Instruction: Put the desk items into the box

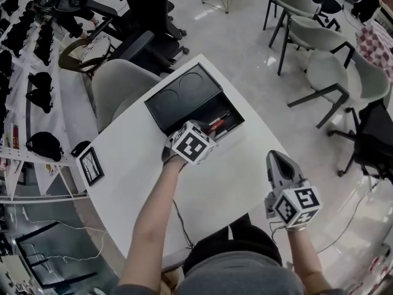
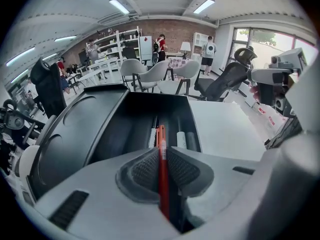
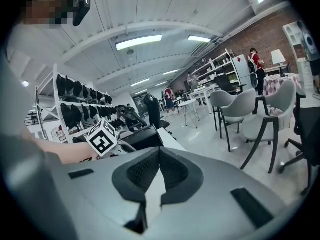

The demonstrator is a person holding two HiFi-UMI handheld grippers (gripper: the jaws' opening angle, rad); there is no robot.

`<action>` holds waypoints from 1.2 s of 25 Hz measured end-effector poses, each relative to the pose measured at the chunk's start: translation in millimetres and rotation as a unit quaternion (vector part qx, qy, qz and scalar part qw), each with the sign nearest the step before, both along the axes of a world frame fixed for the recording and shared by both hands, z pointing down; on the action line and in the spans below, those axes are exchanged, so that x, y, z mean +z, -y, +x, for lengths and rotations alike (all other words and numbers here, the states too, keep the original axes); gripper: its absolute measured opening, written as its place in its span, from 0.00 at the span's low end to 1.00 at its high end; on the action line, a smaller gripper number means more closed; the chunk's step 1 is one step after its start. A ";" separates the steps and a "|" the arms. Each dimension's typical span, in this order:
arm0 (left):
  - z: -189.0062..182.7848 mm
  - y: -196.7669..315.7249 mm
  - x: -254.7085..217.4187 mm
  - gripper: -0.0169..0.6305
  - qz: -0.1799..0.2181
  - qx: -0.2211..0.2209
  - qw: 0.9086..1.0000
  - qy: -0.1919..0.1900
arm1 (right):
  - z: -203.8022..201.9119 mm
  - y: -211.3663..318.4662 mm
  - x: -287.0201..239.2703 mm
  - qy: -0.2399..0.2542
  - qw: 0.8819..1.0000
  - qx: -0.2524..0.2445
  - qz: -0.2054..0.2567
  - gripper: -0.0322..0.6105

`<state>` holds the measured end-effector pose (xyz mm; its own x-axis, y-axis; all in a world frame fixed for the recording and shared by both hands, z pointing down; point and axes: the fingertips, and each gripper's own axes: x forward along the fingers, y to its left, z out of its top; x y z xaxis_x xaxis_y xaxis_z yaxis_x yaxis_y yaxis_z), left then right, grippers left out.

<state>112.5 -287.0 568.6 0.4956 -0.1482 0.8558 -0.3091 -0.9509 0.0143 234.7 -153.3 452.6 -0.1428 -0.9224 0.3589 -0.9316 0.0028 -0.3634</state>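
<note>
Red pen (image 2: 162, 184) clamped between the pads of the left gripper (image 2: 161, 151), pointed down into the open compartment of the black box (image 1: 184, 94). Hung over that compartment; touching its floor or not, could not tell. Inside the box, just beyond the pen tip, a few white pens (image 2: 182, 139) laid side by side. Right gripper (image 3: 159, 151) held well apart from the box, on its near side, jaws together at the tips with nothing between.
</note>
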 end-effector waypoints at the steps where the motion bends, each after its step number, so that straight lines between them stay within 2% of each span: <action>1: 0.3 0.0 1.2 0.11 -0.001 0.003 1.000 0.002 | -0.1 0.8 0.2 0.000 1.000 -0.001 -0.001 0.06; 17: -5.5 2.6 15.4 0.11 -0.015 -0.003 0.999 0.032 | -4.1 4.0 5.6 -0.002 1.000 -0.005 -0.011 0.06; 30: -6.9 4.2 12.7 0.13 -0.007 -0.011 1.000 0.027 | -9.5 5.5 5.6 0.001 1.000 -0.015 -0.010 0.06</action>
<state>105.6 -291.2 581.3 0.4461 -0.1470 0.8829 -0.3306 -0.9437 0.0099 225.2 -158.8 458.2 -0.1714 -0.9104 0.3767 -0.9302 0.0236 -0.3663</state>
